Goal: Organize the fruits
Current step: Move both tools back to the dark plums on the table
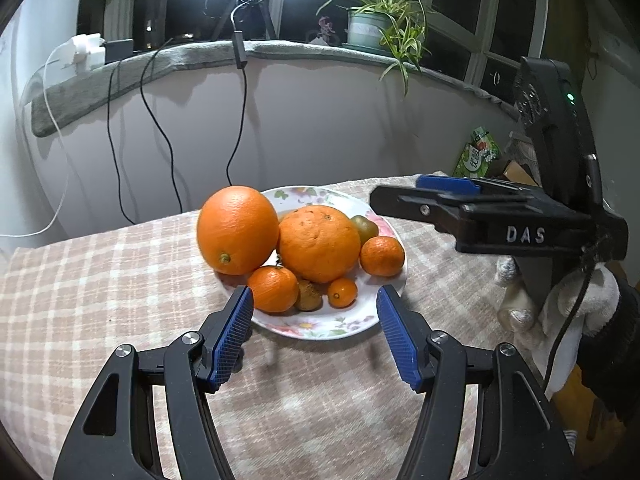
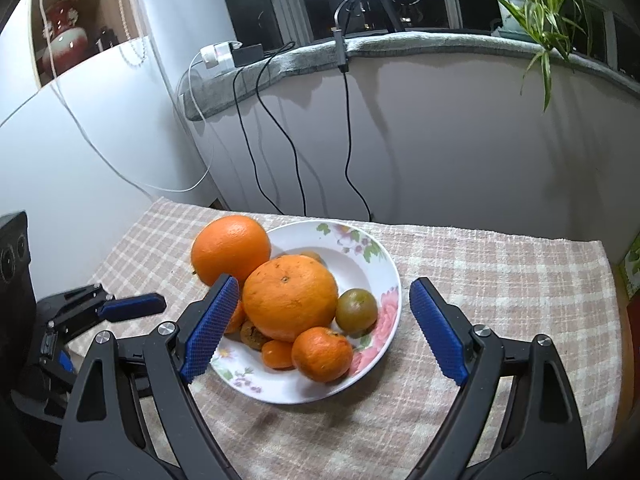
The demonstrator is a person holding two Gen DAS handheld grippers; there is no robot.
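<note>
Fruits point(image 1: 319, 244) piled on floral plate point(image 1: 320, 326) atop checked cloth point(image 1: 100, 280), just ahead of both grippers. L gripper point(image 1: 315, 300) jaws apart, empty; R gripper point(image 2: 324, 294) jaws wide, nothing gripped.

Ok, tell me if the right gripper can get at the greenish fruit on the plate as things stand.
Probably yes. The right gripper is open and empty, and the greenish fruit sits at the plate's right side with bare rim beside it. The big orange presses close on its left, so a pad may nudge that.
</note>
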